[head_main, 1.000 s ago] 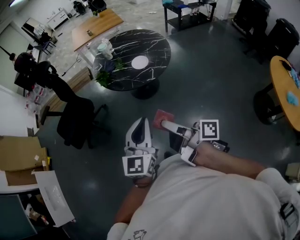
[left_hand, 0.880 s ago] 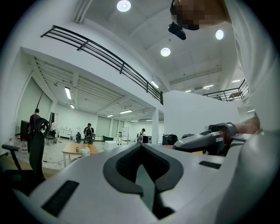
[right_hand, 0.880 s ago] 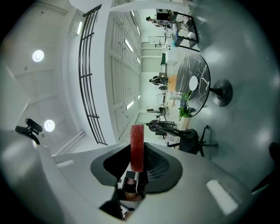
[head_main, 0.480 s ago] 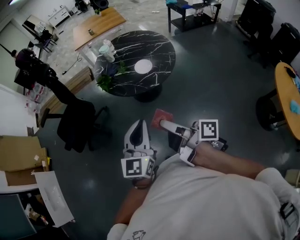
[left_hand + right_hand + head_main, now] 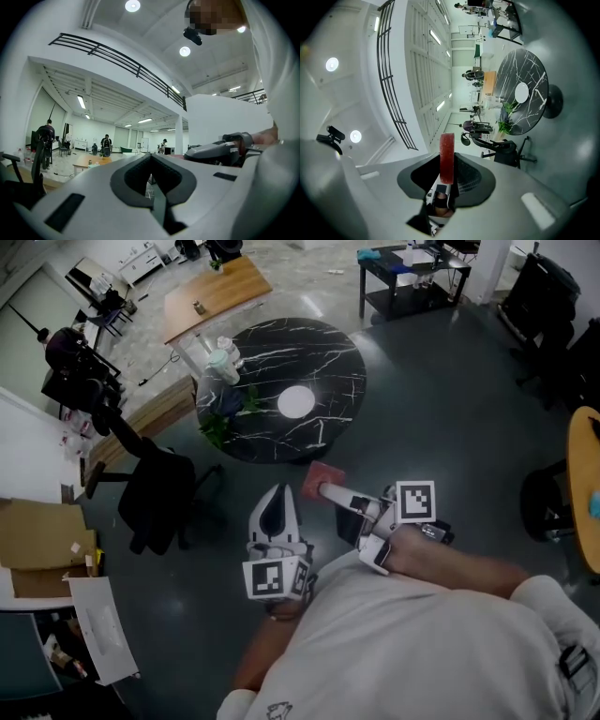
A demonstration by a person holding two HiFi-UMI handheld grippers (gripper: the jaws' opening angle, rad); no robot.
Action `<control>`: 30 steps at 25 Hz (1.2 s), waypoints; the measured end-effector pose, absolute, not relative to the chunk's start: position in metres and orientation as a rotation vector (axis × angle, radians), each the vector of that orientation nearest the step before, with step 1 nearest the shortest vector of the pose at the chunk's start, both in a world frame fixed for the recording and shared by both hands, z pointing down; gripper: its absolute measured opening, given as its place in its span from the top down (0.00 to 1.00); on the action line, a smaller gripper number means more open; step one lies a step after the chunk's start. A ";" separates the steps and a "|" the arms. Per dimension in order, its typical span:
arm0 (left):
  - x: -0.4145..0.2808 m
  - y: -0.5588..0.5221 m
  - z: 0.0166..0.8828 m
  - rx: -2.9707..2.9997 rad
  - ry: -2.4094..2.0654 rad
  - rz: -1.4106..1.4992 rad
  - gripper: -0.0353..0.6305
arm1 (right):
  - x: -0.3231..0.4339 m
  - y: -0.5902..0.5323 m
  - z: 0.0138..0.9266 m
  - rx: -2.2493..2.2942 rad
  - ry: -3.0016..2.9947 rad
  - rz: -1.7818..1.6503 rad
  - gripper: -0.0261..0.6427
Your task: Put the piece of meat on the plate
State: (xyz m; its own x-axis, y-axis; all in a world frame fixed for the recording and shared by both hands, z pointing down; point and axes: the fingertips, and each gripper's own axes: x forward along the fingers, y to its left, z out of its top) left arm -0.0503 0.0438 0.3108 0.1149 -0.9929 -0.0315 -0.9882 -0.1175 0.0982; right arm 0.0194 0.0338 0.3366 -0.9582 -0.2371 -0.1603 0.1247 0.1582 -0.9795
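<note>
In the head view a flat red piece of meat (image 5: 323,474) sticks out of my right gripper (image 5: 325,487), which is shut on it over the dark floor. The right gripper view shows the meat (image 5: 446,157) edge-on, upright between the pads of the right gripper (image 5: 448,174). A white plate (image 5: 295,401) lies on the round black marble table (image 5: 328,352) ahead; the same plate (image 5: 521,93) appears small in the right gripper view. My left gripper (image 5: 277,493) is level beside the right one, jaws together and holding nothing; in its own view the left gripper (image 5: 152,180) shows closed.
A green plant (image 5: 225,407) and pale bottles (image 5: 223,358) stand at the table's left edge. A black office chair (image 5: 157,491) is left of my path. Further off are a wooden table (image 5: 214,292), a black cart (image 5: 412,268) and cardboard boxes (image 5: 37,545).
The marble table and plate have drawn nearer in the head view as I moved toward them. Both grippers hold the same pose, the meat still gripped.
</note>
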 end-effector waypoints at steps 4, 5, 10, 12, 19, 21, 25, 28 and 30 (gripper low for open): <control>-0.039 0.007 0.311 2.267 -2.085 -0.151 0.94 | 0.031 -0.005 0.337 -0.072 2.182 -1.885 0.83; -0.037 -0.001 0.311 2.257 -2.091 -0.152 0.94 | 0.033 -0.014 0.337 -0.067 2.182 -1.892 0.83; -0.032 -0.029 0.316 2.213 -2.118 -0.128 0.94 | 0.041 -0.047 0.345 -0.055 2.166 -1.934 0.83; -0.034 -0.040 0.322 2.195 -2.122 -0.118 0.94 | 0.038 -0.057 0.351 -0.045 2.147 -1.958 0.83; -0.048 -0.087 0.340 2.198 -2.083 -0.113 0.94 | 0.025 -0.102 0.373 -0.101 2.119 -1.987 0.83; -0.054 -0.105 0.345 2.211 -2.053 -0.110 0.94 | 0.018 -0.119 0.376 -0.140 2.117 -1.977 0.83; -0.075 -0.142 0.353 2.246 -1.986 -0.093 0.94 | 0.002 -0.155 0.384 -0.233 2.121 -1.947 0.83; -0.100 -0.172 0.360 2.257 -1.947 -0.098 0.94 | -0.020 -0.183 0.393 -0.298 2.098 -1.955 0.83; -0.120 -0.189 0.366 2.254 -1.926 -0.100 0.94 | -0.033 -0.201 0.405 -0.349 2.109 -1.966 0.83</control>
State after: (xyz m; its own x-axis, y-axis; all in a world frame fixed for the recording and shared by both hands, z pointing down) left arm -0.1199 -0.1892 0.3663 0.1612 -0.9850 0.0624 -0.9733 -0.1481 0.1756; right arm -0.0334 -0.2011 0.4049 -0.9434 -0.3316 -0.0107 -0.0126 0.0680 -0.9976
